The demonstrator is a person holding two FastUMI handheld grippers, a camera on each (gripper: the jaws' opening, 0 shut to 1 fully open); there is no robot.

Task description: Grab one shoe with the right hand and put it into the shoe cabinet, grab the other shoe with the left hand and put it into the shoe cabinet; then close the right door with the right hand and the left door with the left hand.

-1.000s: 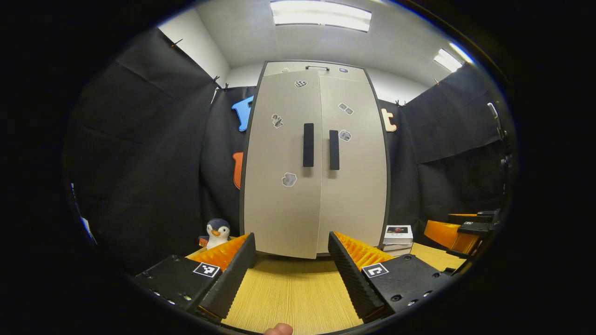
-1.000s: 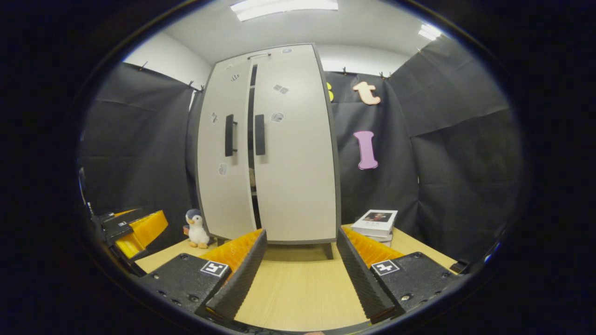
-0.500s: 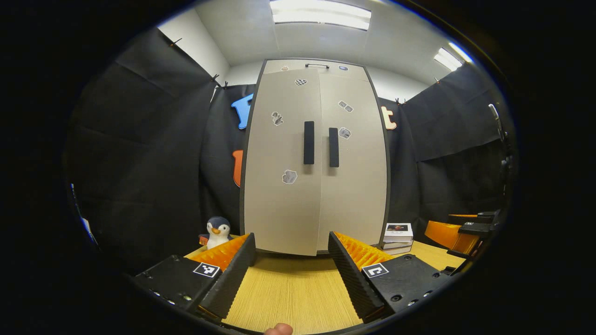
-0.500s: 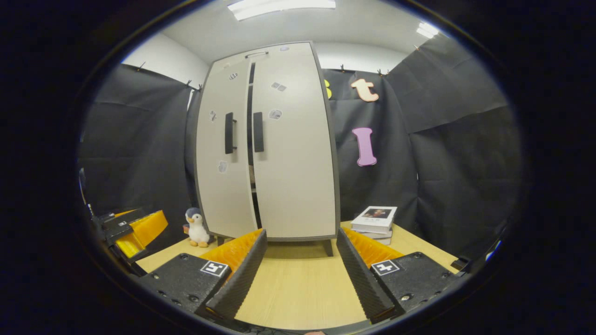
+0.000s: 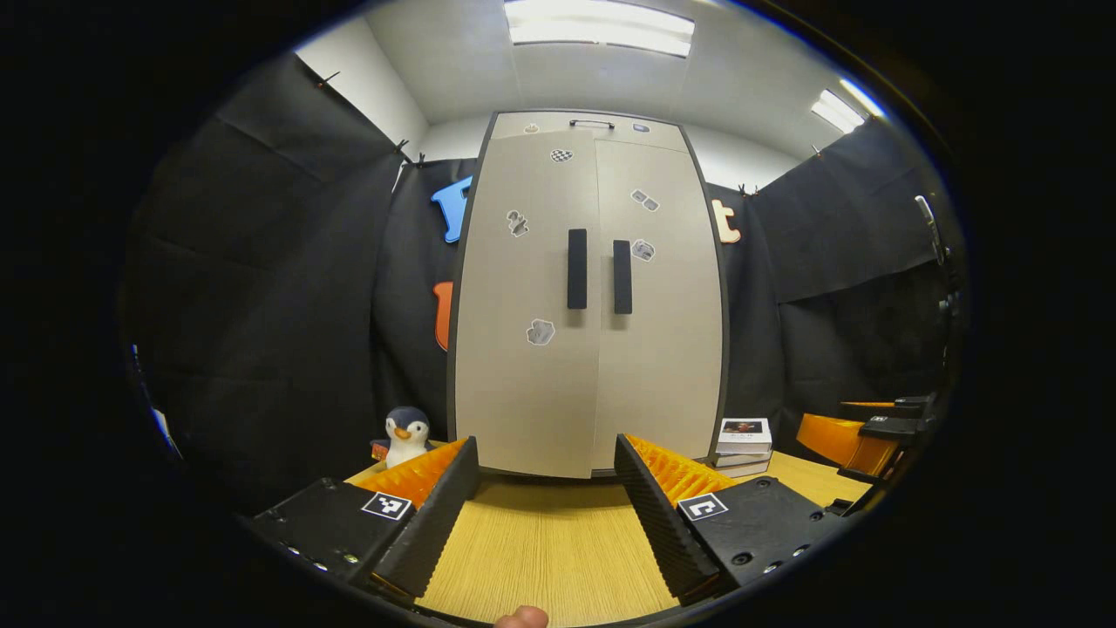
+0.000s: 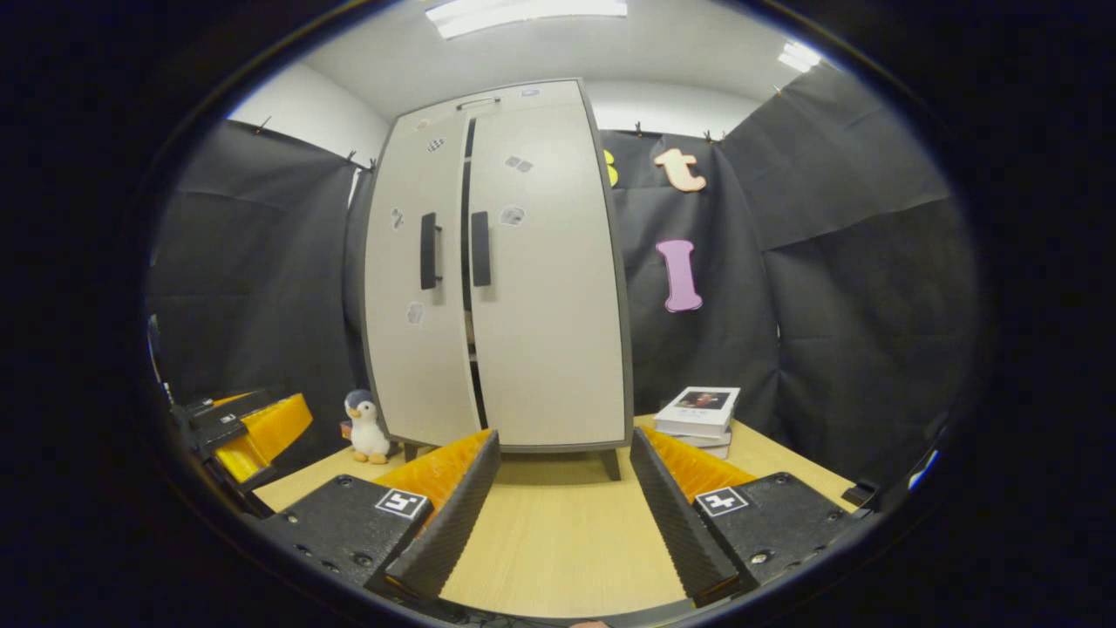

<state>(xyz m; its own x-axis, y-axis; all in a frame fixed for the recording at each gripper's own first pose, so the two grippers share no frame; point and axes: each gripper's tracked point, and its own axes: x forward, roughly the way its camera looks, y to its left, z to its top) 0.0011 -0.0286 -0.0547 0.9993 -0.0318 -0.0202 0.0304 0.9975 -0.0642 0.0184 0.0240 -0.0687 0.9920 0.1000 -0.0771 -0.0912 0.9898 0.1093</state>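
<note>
Both grippers held back from the shoe cabinet [image 5: 588, 296], over the bare wooden table [image 5: 545, 558]. Left gripper [image 5: 545, 497] spread wide and holding nothing; right gripper [image 6: 562, 501] likewise wide and holding nothing. Right gripper also visible at the far right edge of the left gripper view, left gripper at the far left edge of the right gripper view.

Cabinet upright at the far side of the table, on short legs. Seen square-on from the left gripper view, doors look shut. Seen at an angle from the right gripper view, a dark slit between left door [image 6: 414, 288] and right door [image 6: 549, 279], with a shelf edge and something pale just inside; too small to tell whether a shoe. Probably the left door not fully home.

Doors likely light, stiff panels that swing easily on hinges; no need to grasp. Best taken by a flat push near the black handle [image 6: 428, 251], on the free edge, gently, so the cabinet does not rock.

Toy penguin [image 5: 407, 434] left of the cabinet, stacked books [image 6: 700, 414] to its right.
</note>
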